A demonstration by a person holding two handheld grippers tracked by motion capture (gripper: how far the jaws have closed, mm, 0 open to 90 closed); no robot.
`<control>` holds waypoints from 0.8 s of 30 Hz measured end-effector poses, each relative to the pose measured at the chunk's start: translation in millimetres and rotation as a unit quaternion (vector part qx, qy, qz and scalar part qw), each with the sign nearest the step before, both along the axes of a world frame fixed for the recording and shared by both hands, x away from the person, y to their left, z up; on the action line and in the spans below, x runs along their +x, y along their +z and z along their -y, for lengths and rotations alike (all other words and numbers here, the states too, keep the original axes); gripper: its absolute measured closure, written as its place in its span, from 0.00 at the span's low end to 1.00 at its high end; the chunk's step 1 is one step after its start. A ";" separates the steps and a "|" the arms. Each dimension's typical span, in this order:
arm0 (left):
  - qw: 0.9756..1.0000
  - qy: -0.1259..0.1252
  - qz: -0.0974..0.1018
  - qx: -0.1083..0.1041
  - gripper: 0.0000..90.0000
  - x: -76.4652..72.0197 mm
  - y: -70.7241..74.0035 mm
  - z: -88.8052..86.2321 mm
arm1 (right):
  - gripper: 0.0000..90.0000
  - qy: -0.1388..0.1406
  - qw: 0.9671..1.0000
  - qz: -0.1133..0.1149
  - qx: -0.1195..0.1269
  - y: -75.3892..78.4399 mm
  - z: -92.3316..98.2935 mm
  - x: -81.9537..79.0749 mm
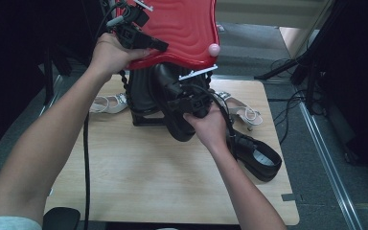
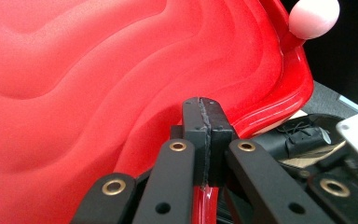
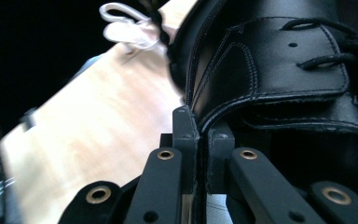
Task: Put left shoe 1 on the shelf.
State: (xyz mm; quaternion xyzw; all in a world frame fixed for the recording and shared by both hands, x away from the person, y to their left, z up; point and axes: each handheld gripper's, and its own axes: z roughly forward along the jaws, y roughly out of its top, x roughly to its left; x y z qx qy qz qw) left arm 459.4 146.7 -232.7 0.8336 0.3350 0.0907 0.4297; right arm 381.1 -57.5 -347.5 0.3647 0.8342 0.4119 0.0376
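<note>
Red plastic lid (image 2: 98,84) is pinched at its rim between the closed jaws of the left gripper (image 2: 204,116) and held raised. Jaws of the right gripper (image 3: 198,126) are clamped on the black leather shoe (image 3: 279,79), just ahead of them. Step seems mid-carry; next, guide the shoe under the lid without loosening either grip.

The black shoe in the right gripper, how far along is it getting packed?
Already done: the red lid is held up by the left gripper. In hand: the right gripper grips the black shoe near the black case. Left: the other black shoe and white sandals remain on the table.
</note>
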 end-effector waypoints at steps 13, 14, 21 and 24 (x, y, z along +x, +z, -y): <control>1.000 -0.002 0.000 -0.001 1.00 -0.1 -0.2 -0.5 | 0.97 -0.021 0.995 0.090 -0.023 -24.3 -29.7 10.1; 1.000 -0.001 0.000 -0.001 1.00 -0.3 -0.2 -0.4 | 0.97 -0.024 0.995 0.092 -0.020 -25.1 -31.1 11.4; 1.000 0.001 -0.002 -0.002 1.00 -0.1 -0.2 -0.2 | 0.97 -0.034 0.993 0.111 -0.022 -27.9 -40.0 20.0; 1.000 0.001 -0.001 -0.002 1.00 -0.3 -0.3 -0.2 | 0.97 -0.035 0.992 0.116 -0.019 -28.5 -43.1 23.2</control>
